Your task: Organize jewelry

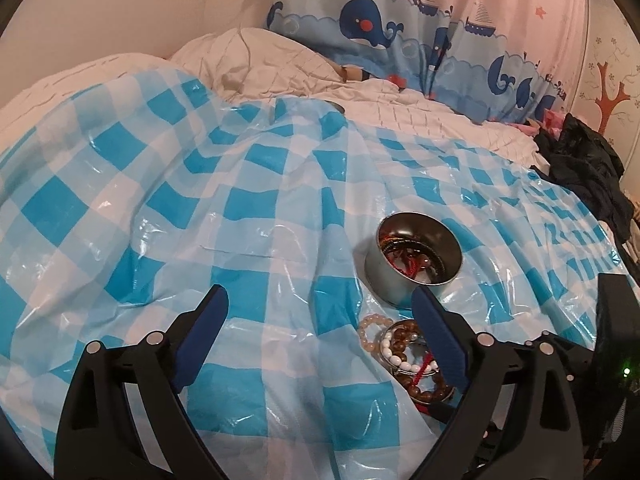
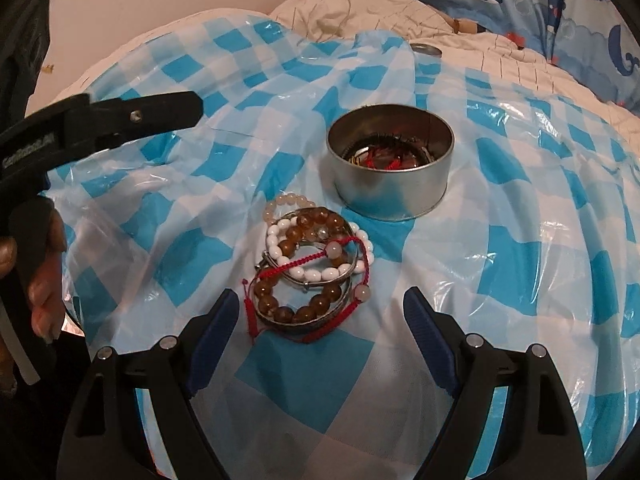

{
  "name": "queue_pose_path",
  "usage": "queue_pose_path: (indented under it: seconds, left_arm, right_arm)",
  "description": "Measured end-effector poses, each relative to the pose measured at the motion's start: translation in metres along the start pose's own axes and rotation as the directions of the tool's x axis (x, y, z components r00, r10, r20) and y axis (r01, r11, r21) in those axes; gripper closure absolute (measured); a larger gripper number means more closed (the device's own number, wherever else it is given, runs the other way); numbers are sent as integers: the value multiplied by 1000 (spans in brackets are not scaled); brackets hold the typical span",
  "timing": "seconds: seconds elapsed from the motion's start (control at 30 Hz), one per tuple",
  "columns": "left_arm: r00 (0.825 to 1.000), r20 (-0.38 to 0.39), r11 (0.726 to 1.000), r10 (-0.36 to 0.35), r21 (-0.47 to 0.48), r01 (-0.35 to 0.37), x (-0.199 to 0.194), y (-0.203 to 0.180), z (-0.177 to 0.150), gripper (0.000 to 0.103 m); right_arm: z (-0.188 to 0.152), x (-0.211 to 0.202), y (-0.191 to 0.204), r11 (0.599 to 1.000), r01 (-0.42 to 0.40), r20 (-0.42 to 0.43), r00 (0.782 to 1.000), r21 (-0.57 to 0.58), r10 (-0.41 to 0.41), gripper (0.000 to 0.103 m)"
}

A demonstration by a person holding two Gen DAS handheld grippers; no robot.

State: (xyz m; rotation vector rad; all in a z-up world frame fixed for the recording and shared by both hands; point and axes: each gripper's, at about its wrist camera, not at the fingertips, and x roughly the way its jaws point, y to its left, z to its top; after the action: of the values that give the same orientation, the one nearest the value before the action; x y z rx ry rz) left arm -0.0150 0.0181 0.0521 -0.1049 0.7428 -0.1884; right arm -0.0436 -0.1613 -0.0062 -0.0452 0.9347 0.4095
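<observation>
A pile of bracelets (image 2: 312, 268) lies on the blue-and-white checked plastic sheet (image 2: 520, 248): brown beads, white beads, a pale bead ring, a red cord and a metal bangle. My right gripper (image 2: 322, 304) stands open just short of the pile, holding nothing. Beyond the pile sits a round metal tin (image 2: 384, 196) with dark and red jewelry inside. In the left wrist view the tin (image 1: 384, 280) is ahead on the right. There the pile (image 1: 400, 350) is partly hidden behind the right finger of my open, empty left gripper (image 1: 320, 300).
The sheet covers a lumpy white quilt (image 1: 440, 120) on a bed. A round metal lid (image 2: 426, 50) lies at the sheet's far edge. Whale-print curtains (image 1: 372, 24) hang behind and dark clothes (image 1: 580, 168) lie at the right. A hand (image 2: 44, 272) holds the left gripper's handle.
</observation>
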Motion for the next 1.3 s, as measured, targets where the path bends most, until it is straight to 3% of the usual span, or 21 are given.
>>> queue_pose_path:
  seconds: [0.13,0.3,0.37,0.5,0.57,0.6,0.63,0.67,0.77,0.87,0.9,1.0,1.07,1.1,1.23,1.3]
  left_arm:
    - [1000,-8,1000,0,4,0,2,-1,-1,14]
    - [1000,-10,1000,-2,-1,2,2,0,-1,14]
    - [1000,-13,1000,-2,2,2,3,-1,-1,14]
    - [1000,-20,1000,-4,9,4,4,-2,-2,14]
    - [1000,-22,1000,-5,10,5,4,-3,-3,14]
    - [1000,-22,1000,-6,10,6,5,-3,-3,14]
    - [1000,-22,1000,-8,8,8,5,-4,-3,14]
    - [1000,-21,1000,-9,6,9,5,-5,-3,14]
    - [1000,-23,1000,-18,-1,18,6,-6,-2,14]
    - [999,-29,1000,-17,3,17,8,-8,-3,14]
    - [999,-31,1000,-15,5,15,8,-8,-3,14]
    - [999,-30,1000,-13,-3,13,8,-5,-2,14]
    - [1000,-28,1000,-14,-9,14,7,-4,-1,14]
    - [999,-28,1000,-15,-9,15,8,-3,-1,14]
    - [999,-32,1000,-13,-7,13,8,-4,-1,14]
    - [999,-34,1000,-14,-4,14,9,-4,0,14]
  right_arm:
    - [3,-4,-9,999,4,23,1000,47,-5,22]
    - [1,1,-6,1000,12,-2,1000,17,-12,25]
    - [0,5,-8,1000,22,-21,1000,17,-22,38]
    - [0,10,-18,997,-35,-26,999,71,37,49]
    - [0,11,-23,993,-63,-30,997,103,67,70]
    - [0,11,-24,992,-65,-31,997,107,68,75]
    - [0,9,-27,993,-51,-25,998,109,54,90]
    - [0,7,-28,992,-52,-21,998,111,55,92]
    - [-1,7,-31,996,43,-31,999,80,-41,92]
    - [-2,8,-29,979,202,-29,979,9,-202,92]
    - [-2,7,-34,980,195,-35,980,25,-194,92]
    - [-1,0,-54,989,75,-10,997,130,-74,91]
    - [1,-6,-59,987,46,21,999,153,-50,73]
    - [2,-7,-60,986,29,31,999,165,-35,69]
    - [5,-3,-60,971,-101,53,994,219,91,64]
    - [6,-2,-53,976,-96,51,995,194,87,64]
